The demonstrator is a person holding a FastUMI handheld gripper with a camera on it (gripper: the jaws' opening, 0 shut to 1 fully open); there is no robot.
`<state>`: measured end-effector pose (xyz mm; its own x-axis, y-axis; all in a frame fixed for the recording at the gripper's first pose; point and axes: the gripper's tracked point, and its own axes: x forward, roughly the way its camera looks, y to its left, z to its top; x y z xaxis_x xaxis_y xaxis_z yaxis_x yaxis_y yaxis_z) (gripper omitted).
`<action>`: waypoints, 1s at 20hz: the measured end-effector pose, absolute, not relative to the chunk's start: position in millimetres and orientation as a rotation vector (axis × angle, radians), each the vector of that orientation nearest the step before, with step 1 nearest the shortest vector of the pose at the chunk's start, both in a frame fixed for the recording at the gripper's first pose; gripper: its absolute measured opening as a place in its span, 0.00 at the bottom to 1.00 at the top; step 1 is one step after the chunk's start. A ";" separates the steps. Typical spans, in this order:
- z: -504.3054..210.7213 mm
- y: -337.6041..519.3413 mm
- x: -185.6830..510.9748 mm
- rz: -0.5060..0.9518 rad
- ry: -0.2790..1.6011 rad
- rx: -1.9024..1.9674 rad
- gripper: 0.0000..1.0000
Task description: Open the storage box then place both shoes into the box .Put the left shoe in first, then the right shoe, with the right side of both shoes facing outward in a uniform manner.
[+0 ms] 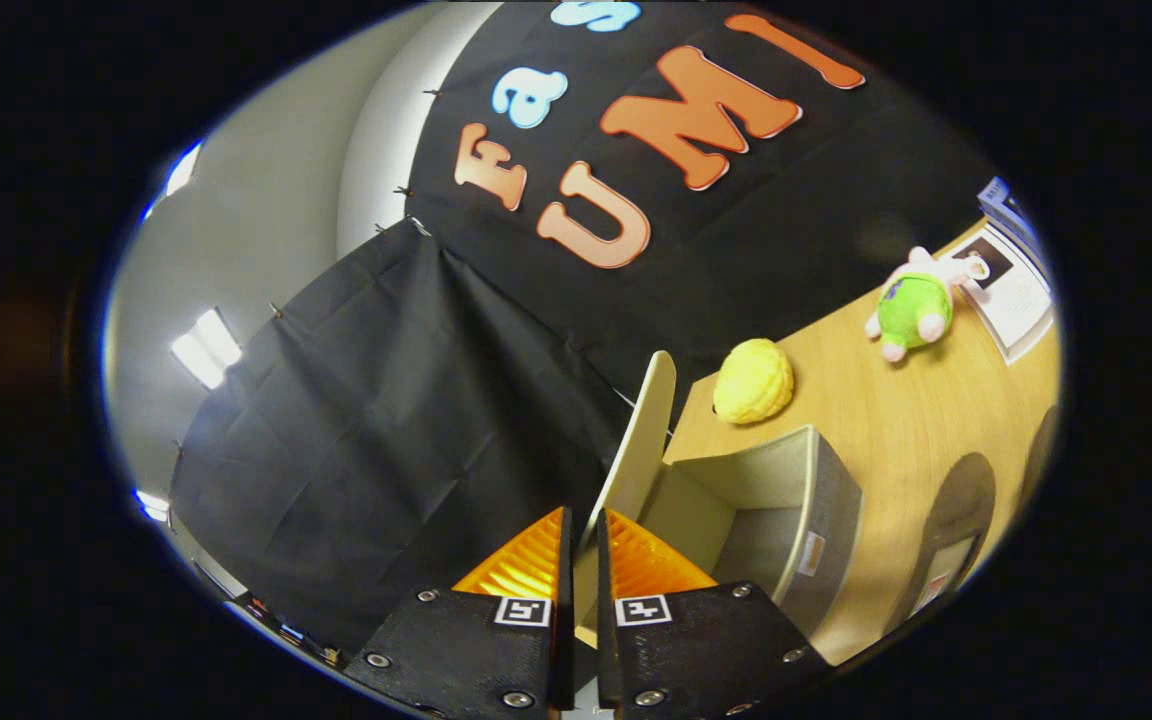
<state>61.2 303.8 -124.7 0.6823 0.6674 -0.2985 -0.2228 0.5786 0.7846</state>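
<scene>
I'm seeing the gripper (584,535) w/ its 2 orange ribbed fingers (521,568) pinching nearly together on the box lid (636,450); the thin cream flap is running up between the pads, both pads pressing on it, so I'm calling it clamped on the lid. The lid is standing up on edge, sticking out beyond the fingertips toward 12 o'clock, rounded corner at the top.

The storage box (816,510) is sitting just at 2 o'clock off the fingertips, open, cream inside, grey outer wall w/ a small label I'm not reading. Its cavity is showing nothing inside that I can make out. It's resting on a light wooden table (896,420), and the whole view is tilting hard, so the table is sloping up to the right.

Beyond the box, at approx 1 o'clock, a yellow bumpy plush toy (754,381) is lying on the table near the black cloth wall (386,420). Further out at 2 o'clock, well apart from the box, a green and pink plush toy (914,303) is lying beside a printed sheet (1016,290). At 3 o'clock of the box, a dark rounded shape w/ a label is lying on the table; I can't tell what it is.

At 10 o'clock, grey wall and ceiling lights (204,347) are showing past the cloth.
</scene>
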 end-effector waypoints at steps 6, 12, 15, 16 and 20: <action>-111.2 382.3 67.8 0.658 0.641 0.807 0.09; -141.3 438.3 75.0 0.667 0.715 0.928 0.09; -147.7 454.7 74.4 0.664 0.736 0.989 0.09; -150.3 457.6 74.2 0.656 0.738 0.984 0.09; -163.3 467.9 59.0 0.672 0.771 0.908 0.32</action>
<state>59.0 467.9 -163.3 0.5536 0.7800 -0.2918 -0.1824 0.4554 0.8714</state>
